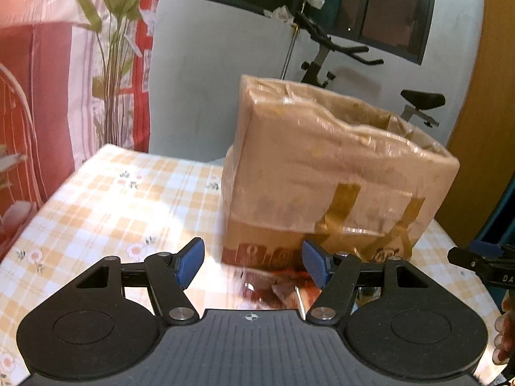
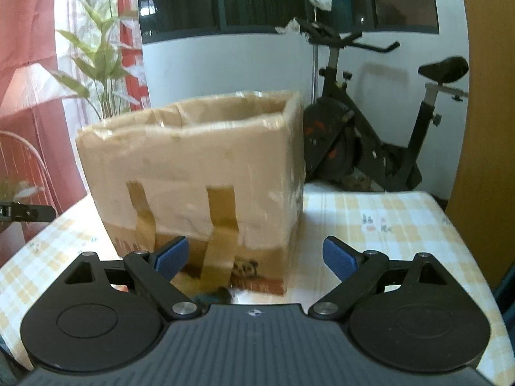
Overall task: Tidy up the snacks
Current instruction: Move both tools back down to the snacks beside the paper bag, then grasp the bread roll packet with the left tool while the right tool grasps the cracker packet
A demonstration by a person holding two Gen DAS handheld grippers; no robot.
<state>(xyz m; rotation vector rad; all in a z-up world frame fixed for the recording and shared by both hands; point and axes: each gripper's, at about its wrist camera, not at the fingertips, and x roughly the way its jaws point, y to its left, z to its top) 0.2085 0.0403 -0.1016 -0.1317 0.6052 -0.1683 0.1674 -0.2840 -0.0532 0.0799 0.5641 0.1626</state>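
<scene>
An open-topped cardboard box (image 1: 334,173) wrapped in clear tape stands on the checked tablecloth (image 1: 106,199); it also shows in the right wrist view (image 2: 199,167). My left gripper (image 1: 254,263) is open and empty just before the box's base. A shiny red snack wrapper (image 1: 276,289) lies on the table between and under its fingers. My right gripper (image 2: 256,259) is open and empty in front of the box's right corner. A dark packet (image 2: 212,296) lies blurred at the box's foot below it. The box's inside is hidden.
An exercise bike (image 2: 370,135) stands behind the table by the white wall. A plant (image 2: 99,61) and red-and-white curtain (image 1: 42,80) are at the left. The right gripper's tip (image 1: 479,262) shows at the right edge of the left wrist view.
</scene>
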